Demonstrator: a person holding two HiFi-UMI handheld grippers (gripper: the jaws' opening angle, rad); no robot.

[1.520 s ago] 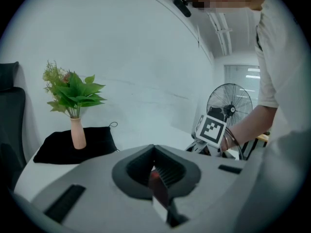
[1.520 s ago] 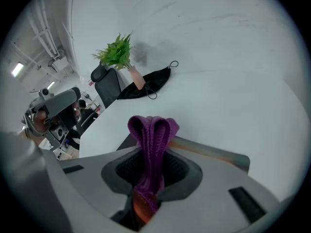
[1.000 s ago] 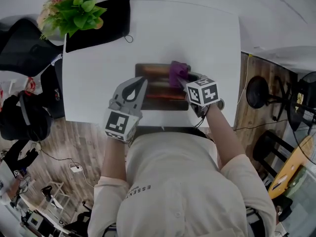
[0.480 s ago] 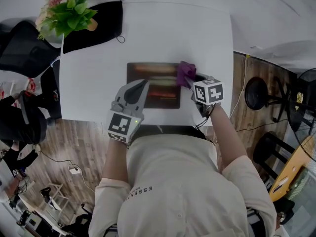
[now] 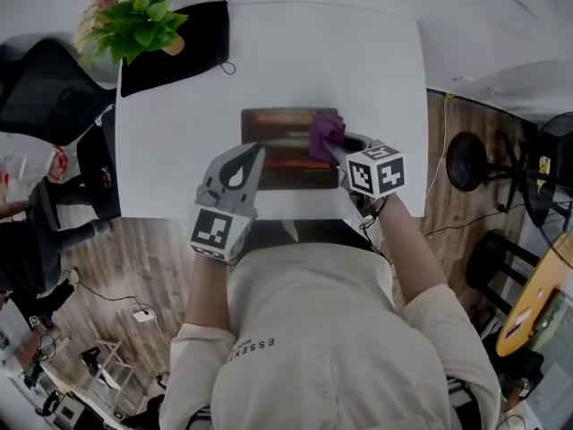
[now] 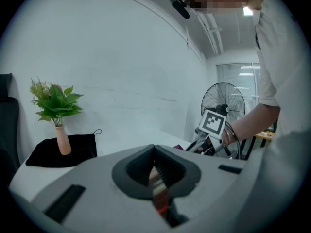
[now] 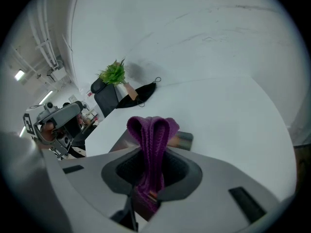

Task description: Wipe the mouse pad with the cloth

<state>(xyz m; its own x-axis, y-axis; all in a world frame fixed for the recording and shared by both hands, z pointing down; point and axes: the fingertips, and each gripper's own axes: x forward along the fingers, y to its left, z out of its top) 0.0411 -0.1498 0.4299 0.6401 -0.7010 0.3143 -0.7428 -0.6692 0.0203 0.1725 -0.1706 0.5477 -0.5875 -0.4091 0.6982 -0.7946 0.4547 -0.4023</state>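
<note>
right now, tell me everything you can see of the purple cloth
The cloth is purple with a ribbed, knitted look. It is folded into a narrow bunch and clamped between the jaws of the right gripper, its looped end sticking out past them. In the head view it sits at the right end of the dark mouse pad on the white table; whether it presses on the pad cannot be told.

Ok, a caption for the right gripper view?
Right gripper shut on purple cloth, mouse pad just beyond, white table.
</note>
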